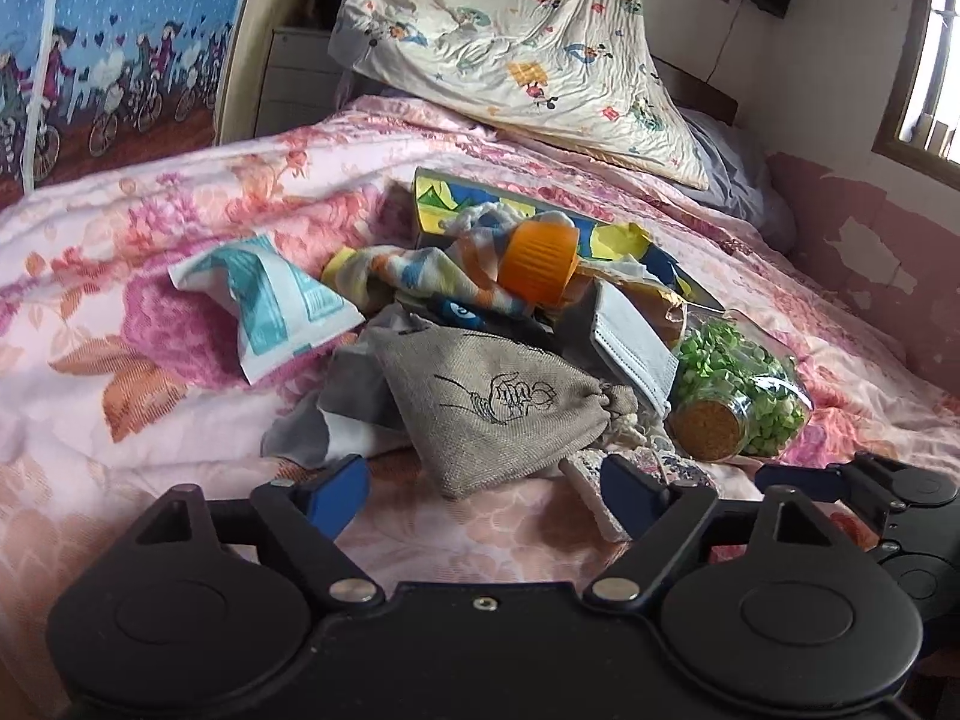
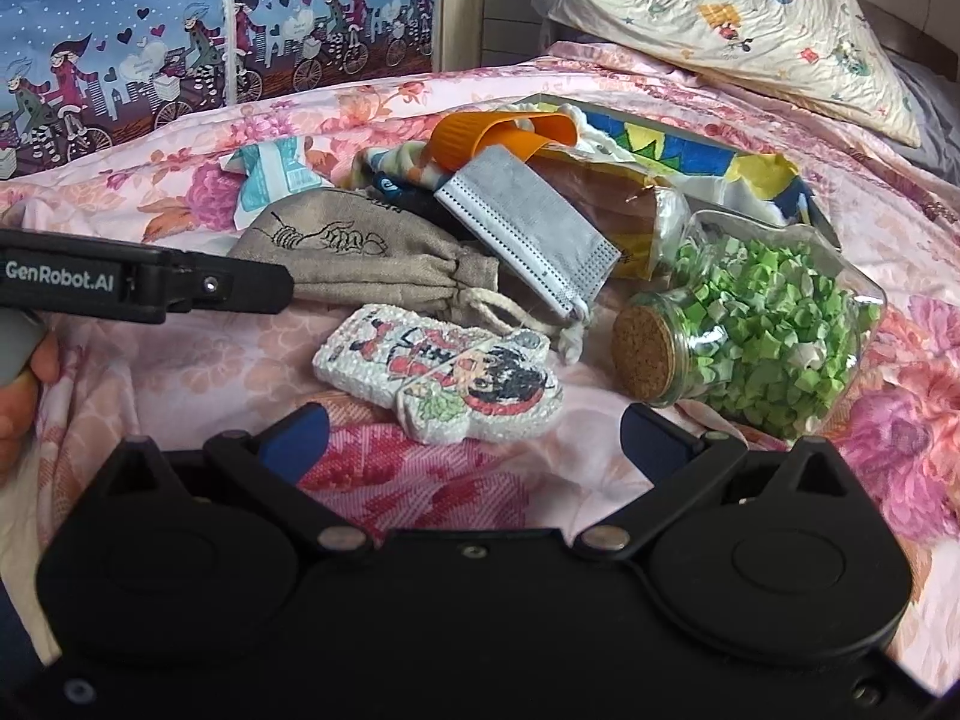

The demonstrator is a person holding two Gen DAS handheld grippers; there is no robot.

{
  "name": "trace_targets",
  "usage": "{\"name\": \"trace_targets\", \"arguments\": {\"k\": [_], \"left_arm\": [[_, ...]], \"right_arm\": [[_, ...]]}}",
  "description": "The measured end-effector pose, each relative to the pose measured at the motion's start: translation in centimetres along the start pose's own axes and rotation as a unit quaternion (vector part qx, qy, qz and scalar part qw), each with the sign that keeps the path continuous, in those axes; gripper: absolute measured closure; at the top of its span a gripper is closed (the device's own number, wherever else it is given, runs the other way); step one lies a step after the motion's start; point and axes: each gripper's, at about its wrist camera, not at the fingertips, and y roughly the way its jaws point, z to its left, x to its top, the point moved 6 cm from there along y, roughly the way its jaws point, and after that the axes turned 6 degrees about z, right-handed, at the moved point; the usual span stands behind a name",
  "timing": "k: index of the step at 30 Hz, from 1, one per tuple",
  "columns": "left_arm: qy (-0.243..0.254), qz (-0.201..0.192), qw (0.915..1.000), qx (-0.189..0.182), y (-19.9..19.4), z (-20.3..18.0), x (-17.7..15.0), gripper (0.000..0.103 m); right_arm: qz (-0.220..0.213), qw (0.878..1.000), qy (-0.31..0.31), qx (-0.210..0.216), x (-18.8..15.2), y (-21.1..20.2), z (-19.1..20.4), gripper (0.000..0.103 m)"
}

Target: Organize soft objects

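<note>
Both pairs of jaws stand spread with nothing between the pads. On the left wrist view, the left gripper (image 1: 486, 489) hovers low over a pink floral bedspread (image 1: 150, 252), its blue pads either side of a coarse grey-brown linen drawstring pouch (image 1: 498, 396) printed with a black line drawing. Beyond it lie a crinkled white and teal sachet (image 1: 270, 300), a bunched striped cloth (image 1: 420, 276), a ribbed orange cup (image 1: 537, 261) tipped on its side, a pleated grey face mask (image 1: 630, 342) and a glass jar (image 1: 738, 396) with a cork stopper, packed with green paper bits. A wrinkled cartoon-print pillow (image 1: 522, 42) leans at the head of the bed. The right gripper (image 1: 852, 480) shows only as a black linkage at the right edge.

From the right wrist view, the right gripper (image 2: 474, 435) is open just before a flat, beaded figure-shaped pad (image 2: 444, 378), white with a red and black character, which the left view barely shows. The pouch (image 2: 348, 252) lies beyond it, its cord trailing towards the jar (image 2: 762, 318). The left gripper (image 2: 144, 288) enters from the left edge, with a hand (image 2: 24, 396) beneath it.
</note>
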Motion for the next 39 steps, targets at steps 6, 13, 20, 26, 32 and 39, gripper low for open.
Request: {"name": "trace_targets", "arguments": {"k": [6,13,20,26,32,39], "left_arm": [[-0.017,0.001,0.9998,-0.009,0.5,0.3,0.2,0.025],[-0.026,0.003,0.9996,-0.014,0.6,0.6,0.3,0.042],[-0.029,-0.001,0.9994,-0.017,0.5,0.9,0.3,0.059],[-0.022,-0.005,0.9997,-0.013,0.5,0.7,0.3,0.067],[-0.015,-0.008,0.9998,-0.01,0.4,0.5,0.2,0.07],[-0.024,-0.009,0.9996,-0.014,0.4,0.7,0.3,0.068]], "right_arm": [[0.012,1.0,0.004,0.014,0.5,1.3,-0.8,0.001],[0.013,1.0,0.015,0.017,0.6,2.5,-1.8,0.006],[0.013,1.0,0.002,0.024,0.7,3.3,-1.6,0.019],[0.01,1.0,-0.002,0.024,0.8,3.4,-1.3,0.038],[0.009,1.0,0.01,0.026,0.8,3.4,-1.4,0.047],[0.004,1.0,-0.006,0.014,0.8,3.1,-1.0,0.037]]}}
